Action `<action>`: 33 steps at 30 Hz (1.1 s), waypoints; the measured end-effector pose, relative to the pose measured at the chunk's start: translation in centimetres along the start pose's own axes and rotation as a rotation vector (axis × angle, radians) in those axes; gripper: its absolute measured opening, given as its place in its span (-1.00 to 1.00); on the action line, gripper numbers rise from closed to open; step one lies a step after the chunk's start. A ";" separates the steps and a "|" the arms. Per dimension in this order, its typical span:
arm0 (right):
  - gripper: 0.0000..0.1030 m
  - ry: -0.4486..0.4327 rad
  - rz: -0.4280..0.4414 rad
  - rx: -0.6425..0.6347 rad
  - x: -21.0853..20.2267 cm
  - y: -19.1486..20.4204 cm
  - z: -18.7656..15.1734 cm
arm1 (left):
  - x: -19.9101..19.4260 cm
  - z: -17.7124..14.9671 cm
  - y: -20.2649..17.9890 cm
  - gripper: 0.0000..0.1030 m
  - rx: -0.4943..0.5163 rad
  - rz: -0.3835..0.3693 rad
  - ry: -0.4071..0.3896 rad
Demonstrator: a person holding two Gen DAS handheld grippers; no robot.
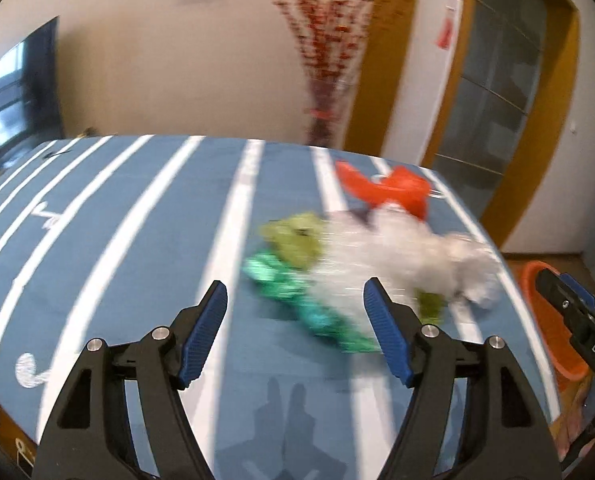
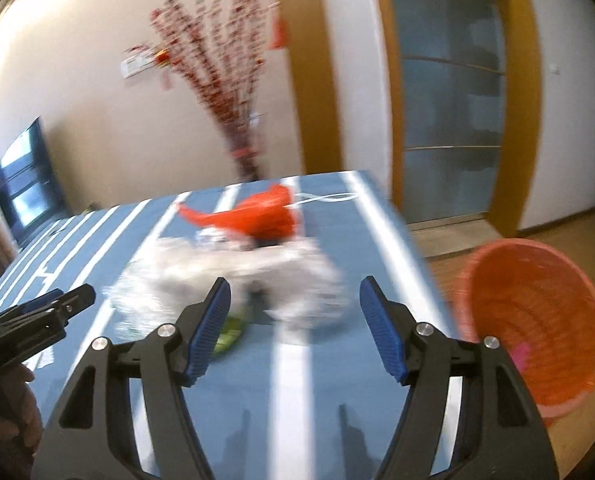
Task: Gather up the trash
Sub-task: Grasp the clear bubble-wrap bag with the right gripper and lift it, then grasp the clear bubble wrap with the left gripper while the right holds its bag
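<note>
left view: left gripper [image 1: 295, 294] jaws spread, empty, above the striped table [image 1: 117, 240]; blurred trash [image 1: 357, 248] lies near the right edge. "das" shows on the right gripper [image 1: 569, 300].
right view: right gripper [image 2: 295, 292] jaws spread; bin [image 2: 533, 320] beside the table edge.

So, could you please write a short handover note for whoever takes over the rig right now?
Left gripper: open, empty, over the table.
Right gripper: open, empty.
Trash is piled on the table's right part: clear plastic, red bag, green wrapper, yellow-green wrapper.
Orange basket stands on the floor to the table's right, with something pink inside.
Left: everything on the table goes into the basket.
</note>
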State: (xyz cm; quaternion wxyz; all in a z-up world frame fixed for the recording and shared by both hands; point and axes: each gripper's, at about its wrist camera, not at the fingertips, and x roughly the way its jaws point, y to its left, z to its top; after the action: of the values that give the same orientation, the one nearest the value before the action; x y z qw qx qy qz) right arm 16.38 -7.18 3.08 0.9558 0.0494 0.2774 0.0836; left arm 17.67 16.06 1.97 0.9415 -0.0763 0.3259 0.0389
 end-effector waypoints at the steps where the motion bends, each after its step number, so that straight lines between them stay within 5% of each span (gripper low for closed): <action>1: 0.28 0.012 0.024 -0.013 0.8 1.3 0.1 | 0.1 0.0 0.5 0.36 -0.009 0.009 0.001; 8: 0.37 0.072 0.104 -0.059 4.8 6.3 0.7 | 1.0 -0.1 4.9 0.36 -0.064 0.041 0.014; 14: 0.45 0.135 0.057 -0.092 8.5 7.7 0.5 | 1.6 -0.5 6.6 0.36 -0.092 0.035 0.031; 16: 0.18 0.167 0.050 -0.079 9.5 7.5 0.1 | 1.8 -0.7 6.8 0.36 -0.094 0.029 0.036; 18: -0.33 0.203 0.052 -0.059 10.1 7.0 -0.2 | 2.1 -0.8 6.8 0.36 -0.092 0.026 0.040; 21: -0.59 0.208 0.052 -0.047 10.1 6.4 -0.6 | 2.4 -0.8 6.8 0.36 -0.091 0.016 0.046; 33: -0.70 0.066 0.077 -0.073 4.5 5.9 1.5 | 2.1 0.0 3.6 0.36 -0.059 -0.069 0.046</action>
State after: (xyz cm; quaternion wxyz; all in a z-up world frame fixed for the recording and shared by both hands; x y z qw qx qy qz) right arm 20.12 -0.63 2.84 0.9434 0.0225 0.3035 0.1317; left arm 18.86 19.69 0.23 0.9319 -0.1163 0.3433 0.0141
